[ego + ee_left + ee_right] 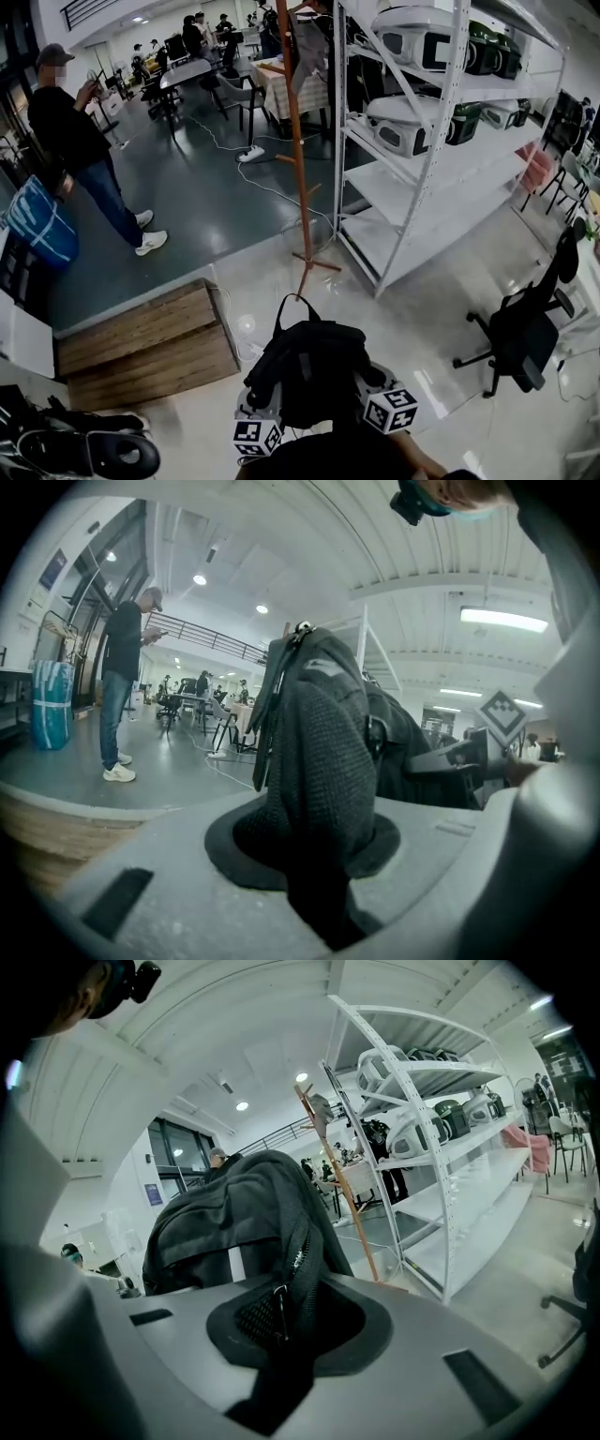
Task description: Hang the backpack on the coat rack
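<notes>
The black backpack hangs low in the head view, carried between both grippers, with its top loop standing up. My left gripper is shut on a fold of its knitted dark fabric. Shut on a zippered edge of the backpack is my right gripper. In the head view, the left gripper's marker cube and the right gripper's marker cube show under the bag; the jaws are hidden by it. The orange wooden coat rack stands ahead, apart from the bag, also seen as the coat rack beside the shelves.
A white metal shelving unit with boxed machines stands right of the rack. A low wooden platform lies at the left. A black office chair is at the right. A person stands at the far left beside a blue bag.
</notes>
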The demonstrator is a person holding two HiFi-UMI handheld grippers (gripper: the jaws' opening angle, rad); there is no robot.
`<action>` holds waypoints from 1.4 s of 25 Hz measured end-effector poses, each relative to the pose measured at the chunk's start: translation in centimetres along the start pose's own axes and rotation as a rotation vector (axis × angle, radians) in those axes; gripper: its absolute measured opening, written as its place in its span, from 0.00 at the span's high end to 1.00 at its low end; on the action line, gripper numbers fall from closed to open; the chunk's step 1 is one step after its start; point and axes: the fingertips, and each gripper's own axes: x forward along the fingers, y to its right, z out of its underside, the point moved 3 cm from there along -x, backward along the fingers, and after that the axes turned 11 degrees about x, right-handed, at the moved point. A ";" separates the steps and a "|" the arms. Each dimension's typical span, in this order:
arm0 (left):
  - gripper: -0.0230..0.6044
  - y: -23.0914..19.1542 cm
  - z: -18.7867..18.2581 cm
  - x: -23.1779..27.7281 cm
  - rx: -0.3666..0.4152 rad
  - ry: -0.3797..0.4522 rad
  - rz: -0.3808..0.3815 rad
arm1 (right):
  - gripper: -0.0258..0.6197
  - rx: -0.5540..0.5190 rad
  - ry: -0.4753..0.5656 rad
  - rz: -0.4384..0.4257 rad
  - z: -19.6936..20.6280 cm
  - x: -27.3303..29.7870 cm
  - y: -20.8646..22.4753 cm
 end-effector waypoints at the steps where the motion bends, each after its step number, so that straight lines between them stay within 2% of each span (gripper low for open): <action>1: 0.81 0.0 -0.4 1.0 -0.001 0.001 -0.007 | 0.88 -0.003 -0.003 -0.006 -0.9 0.7 0.5; 21: 0.81 1.8 -6.7 17.8 -0.016 0.015 -0.127 | 0.88 -0.048 -0.053 -0.124 -15.3 10.2 10.8; 27: 0.81 1.6 -7.9 20.5 -0.016 0.007 -0.144 | 0.88 -0.043 -0.059 -0.139 -17.4 12.4 12.3; 35: 0.81 -0.7 -8.7 24.6 -0.013 0.000 -0.143 | 0.88 -0.035 -0.063 -0.141 -19.5 16.2 13.2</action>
